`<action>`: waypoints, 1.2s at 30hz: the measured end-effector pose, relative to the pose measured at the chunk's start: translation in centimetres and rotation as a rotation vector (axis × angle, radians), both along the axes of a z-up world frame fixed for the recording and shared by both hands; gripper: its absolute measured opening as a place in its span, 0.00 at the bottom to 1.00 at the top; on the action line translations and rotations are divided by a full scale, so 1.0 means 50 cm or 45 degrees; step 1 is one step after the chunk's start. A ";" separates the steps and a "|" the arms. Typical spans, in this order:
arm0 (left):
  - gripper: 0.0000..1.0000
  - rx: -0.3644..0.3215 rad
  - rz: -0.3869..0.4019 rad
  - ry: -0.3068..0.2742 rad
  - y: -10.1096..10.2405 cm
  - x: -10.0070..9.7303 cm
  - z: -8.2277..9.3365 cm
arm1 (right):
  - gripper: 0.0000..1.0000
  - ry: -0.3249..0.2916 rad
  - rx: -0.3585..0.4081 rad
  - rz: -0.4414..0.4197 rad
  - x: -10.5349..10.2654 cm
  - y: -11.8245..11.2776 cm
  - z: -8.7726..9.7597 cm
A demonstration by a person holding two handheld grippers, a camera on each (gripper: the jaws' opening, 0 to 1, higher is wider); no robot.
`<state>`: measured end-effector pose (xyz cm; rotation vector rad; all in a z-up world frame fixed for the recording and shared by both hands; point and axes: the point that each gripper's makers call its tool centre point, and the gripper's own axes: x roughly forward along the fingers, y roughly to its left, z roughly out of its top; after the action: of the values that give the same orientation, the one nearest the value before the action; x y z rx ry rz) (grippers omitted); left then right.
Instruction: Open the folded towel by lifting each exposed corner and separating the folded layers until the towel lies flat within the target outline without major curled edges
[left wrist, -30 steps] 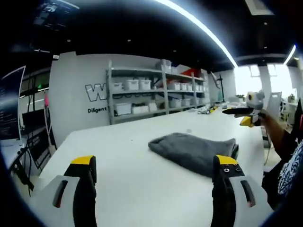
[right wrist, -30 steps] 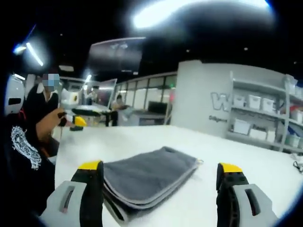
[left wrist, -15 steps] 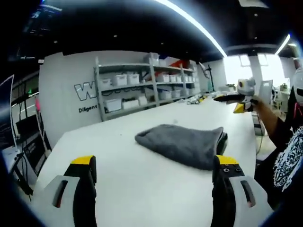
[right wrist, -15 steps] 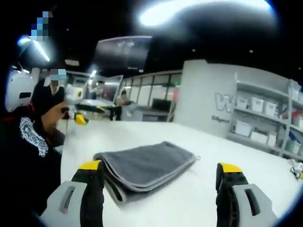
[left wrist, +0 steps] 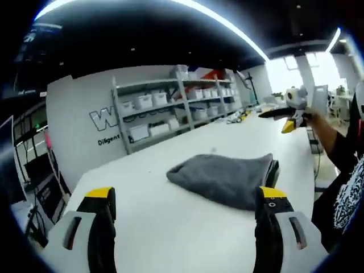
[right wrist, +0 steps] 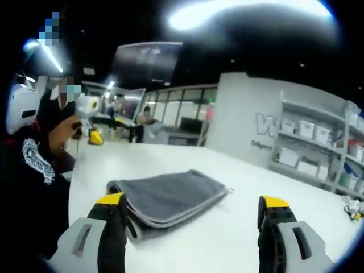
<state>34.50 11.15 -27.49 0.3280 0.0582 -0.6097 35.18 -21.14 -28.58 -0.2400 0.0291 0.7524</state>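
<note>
Towel: grey folded towel (left wrist: 224, 179) lies on the white table (left wrist: 170, 227), centre right in the left gripper view; in the right gripper view its stacked layer edges (right wrist: 133, 219) face the camera, lower left.
Left gripper (left wrist: 185, 213): jaws spread wide, released, low over the table, apart from the towel.
Right gripper (right wrist: 190, 219): jaws spread wide, grasping nothing; left jaw overlaps the towel's near corner in the frame.
Background: shelving with white bins (left wrist: 170, 111), upper centre.

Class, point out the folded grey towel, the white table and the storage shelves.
folded grey towel (right wrist: 170, 196), right gripper view, middle of its top layer
white table (left wrist: 170, 227), left gripper view, bare surface
storage shelves (left wrist: 170, 114), left gripper view, middle shelf
</note>
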 end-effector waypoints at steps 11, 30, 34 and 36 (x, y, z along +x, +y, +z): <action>1.00 0.104 -0.123 -0.093 -0.105 -0.016 0.046 | 0.98 -0.034 0.070 -0.027 0.081 -0.039 0.102; 1.00 0.300 -0.160 -0.133 -0.182 -0.004 0.037 | 0.91 0.007 0.048 0.056 0.253 -0.051 0.193; 1.00 0.276 -0.183 -0.120 -0.191 -0.005 0.037 | 0.88 -0.013 0.099 0.074 0.252 -0.065 0.238; 1.00 0.266 -0.186 -0.118 -0.196 -0.004 0.041 | 0.85 -0.047 0.065 0.077 0.249 -0.060 0.259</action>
<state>34.29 1.35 -25.46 0.5661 0.0088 -0.7339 47.62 -24.15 -15.64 -0.2065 -0.0326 0.8077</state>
